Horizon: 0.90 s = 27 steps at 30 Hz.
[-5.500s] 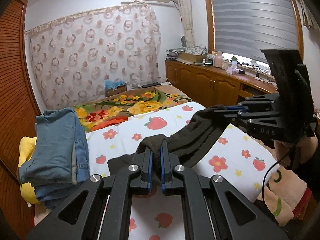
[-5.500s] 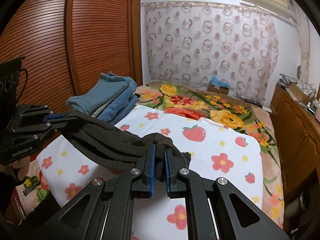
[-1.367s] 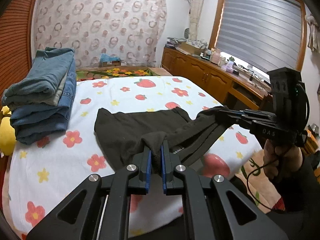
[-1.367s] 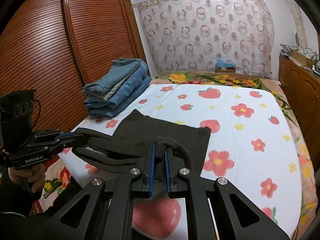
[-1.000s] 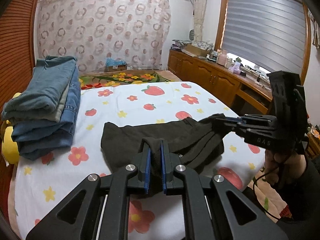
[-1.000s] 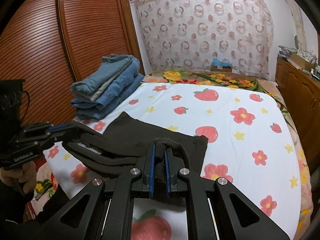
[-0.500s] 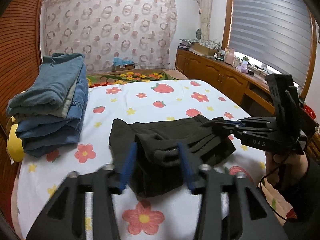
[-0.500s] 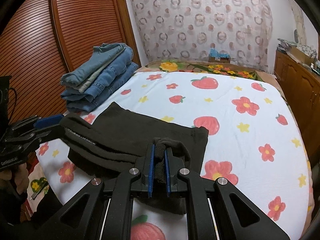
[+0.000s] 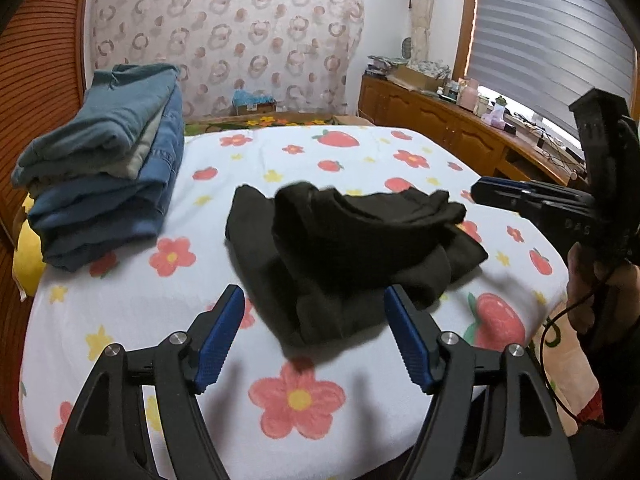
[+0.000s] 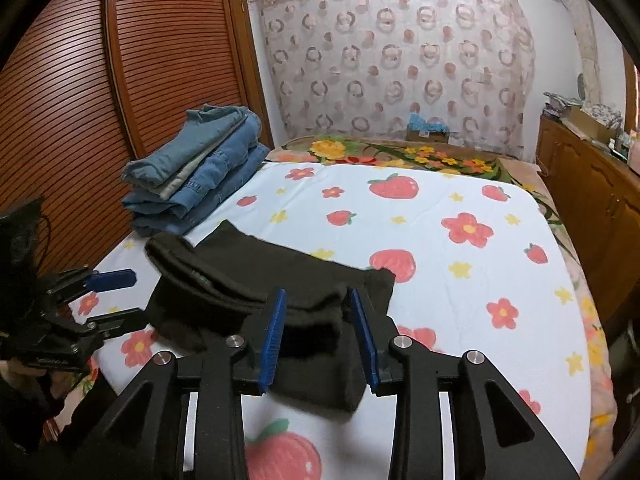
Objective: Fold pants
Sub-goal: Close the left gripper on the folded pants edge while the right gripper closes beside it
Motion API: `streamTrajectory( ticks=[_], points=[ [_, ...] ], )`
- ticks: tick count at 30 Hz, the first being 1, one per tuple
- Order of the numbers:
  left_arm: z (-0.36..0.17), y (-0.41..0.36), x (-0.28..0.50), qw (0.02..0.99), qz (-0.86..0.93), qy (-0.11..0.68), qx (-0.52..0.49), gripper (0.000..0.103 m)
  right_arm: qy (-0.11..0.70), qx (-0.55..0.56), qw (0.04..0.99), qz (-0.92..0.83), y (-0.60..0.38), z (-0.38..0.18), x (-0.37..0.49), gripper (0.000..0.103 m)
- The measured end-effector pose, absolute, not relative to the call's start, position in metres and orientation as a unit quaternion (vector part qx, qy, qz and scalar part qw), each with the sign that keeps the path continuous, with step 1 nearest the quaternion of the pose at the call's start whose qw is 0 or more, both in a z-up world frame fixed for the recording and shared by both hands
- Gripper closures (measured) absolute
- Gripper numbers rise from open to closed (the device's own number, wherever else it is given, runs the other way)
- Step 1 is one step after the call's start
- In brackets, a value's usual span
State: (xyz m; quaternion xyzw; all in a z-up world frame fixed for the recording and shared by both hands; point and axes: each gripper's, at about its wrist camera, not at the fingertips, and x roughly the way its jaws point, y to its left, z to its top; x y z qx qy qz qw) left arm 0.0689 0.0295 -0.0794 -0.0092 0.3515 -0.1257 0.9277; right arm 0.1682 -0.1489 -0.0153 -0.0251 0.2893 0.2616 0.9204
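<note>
On the far left, against the slatted wardrobe door, we see a stack of folded jeans (image 9: 100,176) resting on the strawberry-and-flower sheet (image 9: 120,312), well apart from our own work. Moving right, the dark pants (image 9: 344,252) lie near the front edge of the bed, doubled over on themselves in a loose, lumpy bundle whose upper layer looks as if it is only just settling. We judge the cloth to be soft, thick and light, with no stiffness of its own: it will sag and bunch wherever we leave it unsupported, though its fuzzy surface should grip the pads rather than slip. For any further fold we would take hold at the corners of an outer edge, pinching all layers together, one corner for each gripper. Our left gripper (image 9: 314,340) hovers just short of the near edge of the bundle, its jaws opening and already spread wide, holding nothing and clear of the cloth. Farther right, our right gripper (image 10: 318,334) has its jaws opening too, but to a narrower gap; the right end of the pants sits between the blue fingers (image 10: 272,338), which appear to have let go.
</note>
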Motion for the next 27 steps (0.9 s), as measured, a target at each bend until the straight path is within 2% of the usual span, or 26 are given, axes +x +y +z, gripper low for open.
streamTrajectory(
  ticks=[8,10,12,19,20,21,22,23,27],
  points=[
    [-0.093,0.03,0.07,0.922,-0.123,0.368,-0.005,0.03,0.336,-0.031,0.904,0.262,-0.164,-0.044,0.16,0.068],
    [-0.095,0.03,0.072,0.92,-0.125,0.371,-0.002,0.037,0.346,-0.028,0.9,0.264,-0.165,-0.049,0.163,0.068],
    [-0.098,0.029,0.074,0.918,-0.124,0.378,0.001,0.038,0.353,-0.024,0.897,0.267,-0.166,-0.052,0.164,0.068],
    [-0.109,0.034,0.083,0.911,-0.105,0.399,0.005,0.038,0.361,-0.028,0.89,0.277,-0.161,-0.053,0.171,0.068],
    [-0.11,0.035,0.084,0.911,-0.102,0.4,0.005,0.038,0.36,-0.03,0.89,0.277,-0.161,-0.054,0.171,0.072],
    [-0.111,0.035,0.084,0.91,-0.101,0.402,0.005,0.038,0.359,-0.031,0.89,0.279,-0.161,-0.054,0.171,0.083],
    [-0.112,0.035,0.085,0.91,-0.099,0.403,0.005,0.038,0.359,-0.032,0.889,0.281,-0.161,-0.054,0.17,0.086],
    [-0.112,0.035,0.085,0.91,-0.098,0.402,0.007,0.038,0.356,-0.032,0.891,0.28,-0.162,-0.053,0.17,0.095],
    [-0.112,0.035,0.086,0.91,-0.096,0.403,0.011,0.038,0.313,-0.023,0.92,0.233,-0.177,-0.04,0.163,0.097]
  ],
)
